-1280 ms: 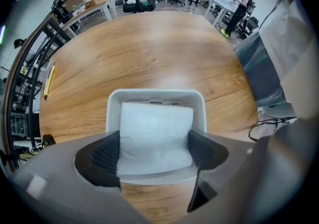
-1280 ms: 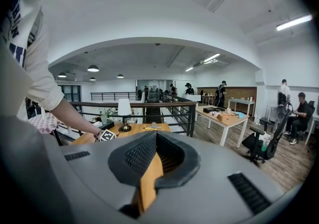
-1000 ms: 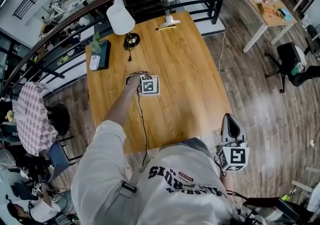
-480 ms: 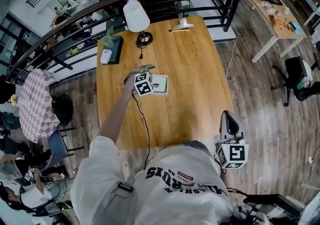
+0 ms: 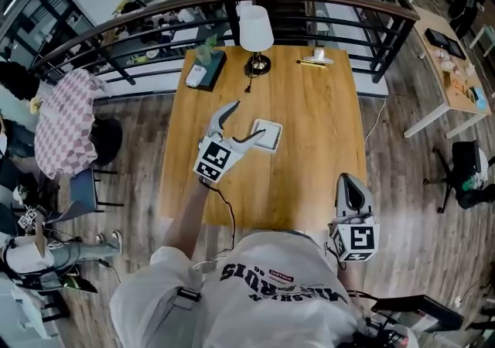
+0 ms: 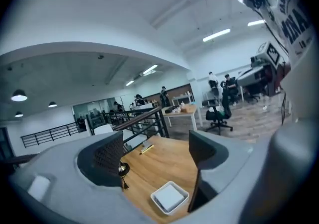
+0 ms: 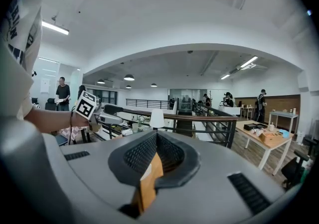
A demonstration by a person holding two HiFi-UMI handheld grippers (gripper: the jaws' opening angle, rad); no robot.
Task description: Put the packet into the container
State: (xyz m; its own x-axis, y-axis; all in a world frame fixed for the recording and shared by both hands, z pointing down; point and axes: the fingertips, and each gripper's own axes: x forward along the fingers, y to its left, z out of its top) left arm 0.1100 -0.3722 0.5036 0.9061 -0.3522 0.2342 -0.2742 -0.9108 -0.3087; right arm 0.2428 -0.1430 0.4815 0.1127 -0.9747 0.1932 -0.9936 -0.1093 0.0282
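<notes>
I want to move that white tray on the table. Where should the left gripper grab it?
Pinch one side wall of the white tray from above, with one jaw inside and one outside. It lies flat and shallow with a raised rim, so a wall is probably the easiest part to grip. The left gripper is open close by.

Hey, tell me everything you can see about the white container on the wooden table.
The container is a shallow white square tray with rounded corners and a raised rim, plastic or ceramic by its look. It lies flat on the wooden table, near the middle, turned a little askew to the table's edges. Its inside looks pale and flat; whether anything lies in it cannot be told. The left gripper hovers beside it with jaws apart, and nothing grips it.
</notes>
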